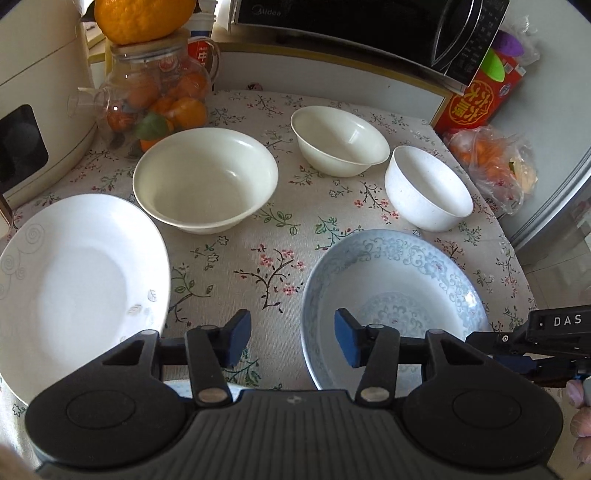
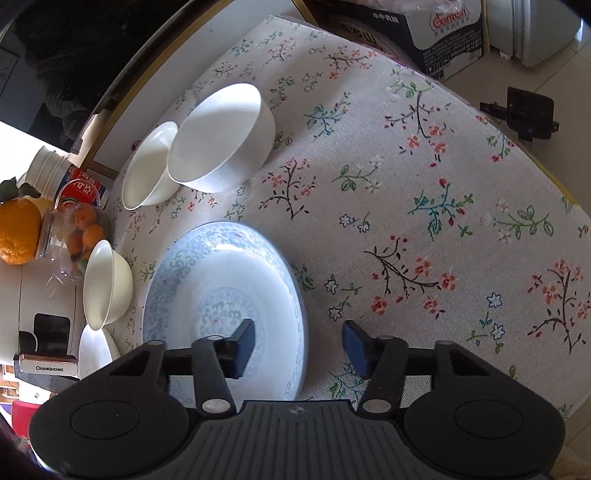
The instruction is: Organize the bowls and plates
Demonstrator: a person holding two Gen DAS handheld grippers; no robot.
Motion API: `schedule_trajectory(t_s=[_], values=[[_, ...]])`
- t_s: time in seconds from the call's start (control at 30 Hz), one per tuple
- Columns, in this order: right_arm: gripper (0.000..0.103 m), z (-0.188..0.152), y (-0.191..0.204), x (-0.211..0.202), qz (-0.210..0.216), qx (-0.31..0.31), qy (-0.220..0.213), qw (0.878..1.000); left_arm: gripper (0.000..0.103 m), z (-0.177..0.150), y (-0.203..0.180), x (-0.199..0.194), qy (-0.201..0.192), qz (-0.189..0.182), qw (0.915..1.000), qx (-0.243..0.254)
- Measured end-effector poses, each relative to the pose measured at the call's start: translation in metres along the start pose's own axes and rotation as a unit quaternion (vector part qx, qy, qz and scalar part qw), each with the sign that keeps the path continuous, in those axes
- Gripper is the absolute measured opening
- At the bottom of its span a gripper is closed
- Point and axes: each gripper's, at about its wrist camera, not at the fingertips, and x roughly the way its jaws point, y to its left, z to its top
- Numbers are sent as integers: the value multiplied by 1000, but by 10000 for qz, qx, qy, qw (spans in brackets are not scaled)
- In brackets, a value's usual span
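On the flowered cloth lie a blue-patterned plate [image 1: 395, 295] [image 2: 221, 288] and a plain white plate [image 1: 74, 280] [image 2: 94, 354]. Behind them stand a large cream bowl [image 1: 205, 177] [image 2: 107, 284], a smaller cream bowl [image 1: 340, 140] [image 2: 147, 170] and a white bowl [image 1: 428, 188] [image 2: 221, 140]. My left gripper [image 1: 291, 336] is open and straddles the blue plate's left rim, one pad over the plate, one over the cloth. My right gripper [image 2: 299, 343] is open and straddles the same plate's opposite rim. No pad presses on the rim.
A cream appliance [image 1: 37, 110], a glass jar of oranges [image 1: 159, 96] and a microwave [image 1: 351, 26] line the back. A red box [image 1: 484, 99] and a bag of fruit [image 1: 495, 166] sit at the right edge. A cardboard box [image 2: 443, 26] stands on the floor beyond the table.
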Motion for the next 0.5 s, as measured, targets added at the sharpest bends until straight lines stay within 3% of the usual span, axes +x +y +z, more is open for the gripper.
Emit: schedule_trajectory(t_s=[0.1, 0.17, 0.23, 0.3, 0.5], values=[[30, 1, -4, 3, 34, 117, 11, 9999, 24, -1, 3, 9, 242, -2, 9996, -145], [25, 1, -3, 4, 47, 105, -28, 9999, 20, -1, 4, 11, 311, -109, 9991, -281], [17, 3, -3, 7, 85, 112, -25, 9999, 9, -1, 4, 11, 321, -198, 9987, -330], [10, 3, -4, 10, 141, 161, 5, 9998, 6, -1, 2, 9, 282, -156, 9990, -297], [8, 2, 5, 13, -17, -32, -170, 9998, 6, 2, 0, 9, 159, -19, 9994, -298]])
